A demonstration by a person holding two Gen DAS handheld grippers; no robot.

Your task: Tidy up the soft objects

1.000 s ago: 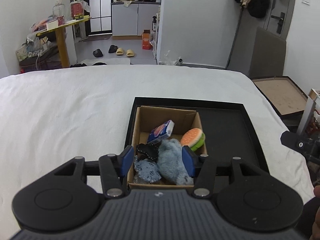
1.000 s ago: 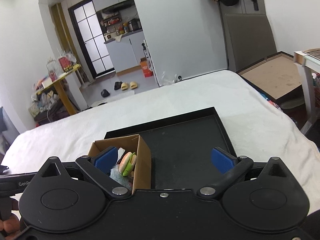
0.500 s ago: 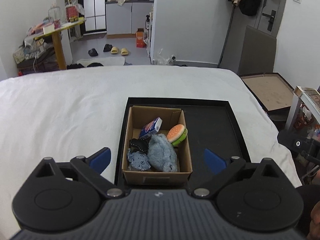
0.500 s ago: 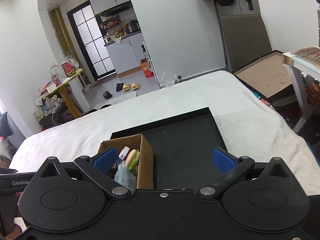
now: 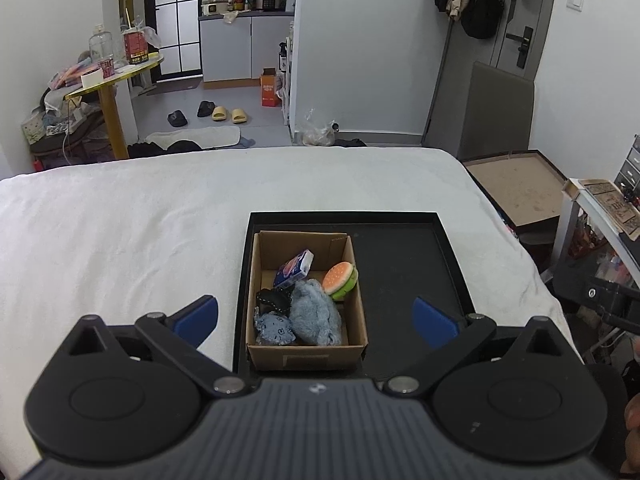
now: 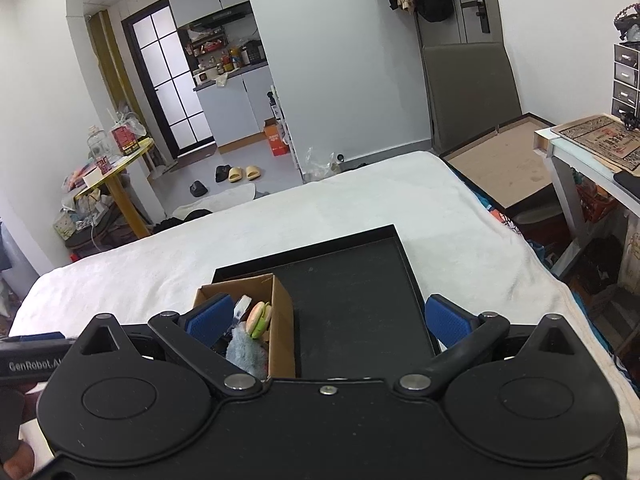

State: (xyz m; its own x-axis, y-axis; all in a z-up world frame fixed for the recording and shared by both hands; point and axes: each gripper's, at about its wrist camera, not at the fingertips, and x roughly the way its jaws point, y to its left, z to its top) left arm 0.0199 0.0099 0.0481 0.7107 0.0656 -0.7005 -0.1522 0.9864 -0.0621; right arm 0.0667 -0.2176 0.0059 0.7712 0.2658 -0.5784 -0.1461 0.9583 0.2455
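Your left tool hangs released above the near end of the box, its blue pads spread wide and holding nothing. Your right tool is released too, pads wide apart and empty, above the bare part of the tray.

The tray is black and shallow and lies on the white bed. The cardboard box stands in the tray's left half, open at the top, close against the tray's left rim.

All the soft things lie in the box. A burger toy leans tilted against the right wall. A blue-and-white pack sits slanted toward the far wall. Below it lies a black item; you cannot tell what it is. A light-blue plush fills the near right part, and a smaller blue fabric toy sits in the near left corner, touching the plush.

From the right wrist you see the box from its side, with the burger and the plush showing over the rim, partly hidden by your left pad.
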